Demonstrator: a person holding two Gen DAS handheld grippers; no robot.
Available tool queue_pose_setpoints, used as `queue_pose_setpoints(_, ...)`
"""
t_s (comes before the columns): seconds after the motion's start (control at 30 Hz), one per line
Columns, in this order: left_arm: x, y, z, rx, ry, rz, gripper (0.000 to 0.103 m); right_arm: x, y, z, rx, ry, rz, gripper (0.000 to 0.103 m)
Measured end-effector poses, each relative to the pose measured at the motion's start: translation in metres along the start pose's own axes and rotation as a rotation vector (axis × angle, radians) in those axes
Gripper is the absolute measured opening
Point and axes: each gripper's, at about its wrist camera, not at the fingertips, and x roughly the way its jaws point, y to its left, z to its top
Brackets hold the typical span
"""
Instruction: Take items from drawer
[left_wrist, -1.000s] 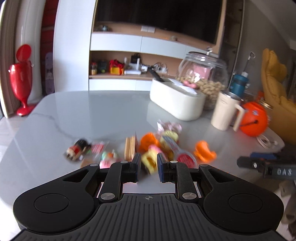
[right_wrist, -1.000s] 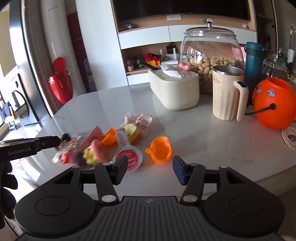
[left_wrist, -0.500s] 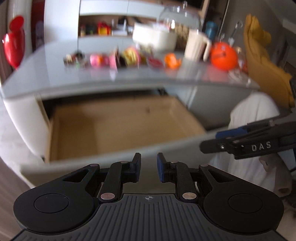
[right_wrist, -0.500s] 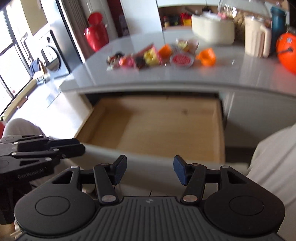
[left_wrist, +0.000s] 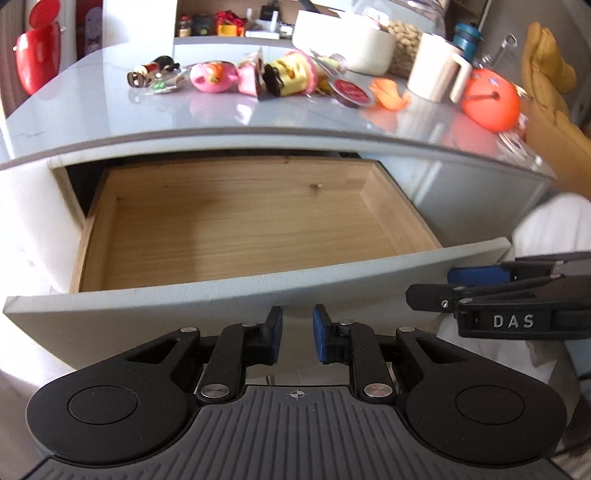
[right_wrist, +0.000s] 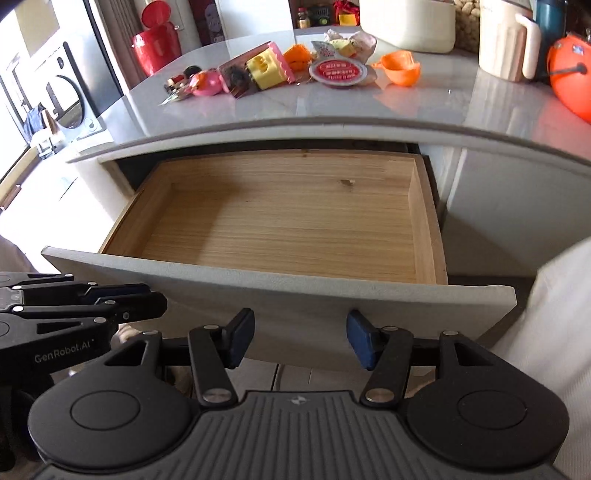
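The wooden drawer (left_wrist: 240, 221) is pulled out under the grey countertop (left_wrist: 92, 110), and nothing shows on its bare floor (right_wrist: 288, 221). Several small toys and snacks lie on the countertop: a pink toy (left_wrist: 212, 75), a yellow toy (left_wrist: 291, 74), a red-lidded cup (right_wrist: 338, 70) and an orange cup (right_wrist: 400, 68). My left gripper (left_wrist: 297, 332) hangs just before the drawer's grey front (left_wrist: 184, 299), jaws a narrow gap apart, holding nothing. My right gripper (right_wrist: 301, 334) is wide open and empty in front of the same panel (right_wrist: 295, 291), to the right of the left one.
On the counter's right stand a cream mug (left_wrist: 434, 72), an orange pumpkin bucket (left_wrist: 489, 99) and a white box (left_wrist: 347, 48). A red bin (left_wrist: 37, 55) stands far left. A person's white clothing (left_wrist: 546, 229) is at the right, beside a yellow chair (left_wrist: 554, 92).
Both grippers have come down and back from over the countertop items to in front of the open drawer. Neither jaw gap has changed.
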Motion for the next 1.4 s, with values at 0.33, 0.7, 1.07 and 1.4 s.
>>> queue_pose_setpoints(0.33, 0.046, 0.02, 0.05, -0.096, -0.073, 0.029, 0.018, 0.045, -0.004, 0.056, 0.067, -0.077, -0.058, 0.057)
queue_pose_setpoints(0.7, 0.073, 0.032, 0.075, -0.144, -0.145, 0.042, 0.016, 0.086, -0.013, 0.107, 0.1, -0.117, -0.072, 0.067)
queue_pose_setpoints(1.07, 0.076, 0.013, 0.07, -0.061, -0.174, 0.078, 0.037, 0.081, -0.043, 0.085, 0.204, -0.084, -0.14, 0.067)
queue_pose_setpoints(1.4, 0.071, 0.004, 0.061, -0.008, -0.2, 0.058, 0.063, 0.072, -0.052, 0.069, 0.24, -0.1, -0.175, 0.067)
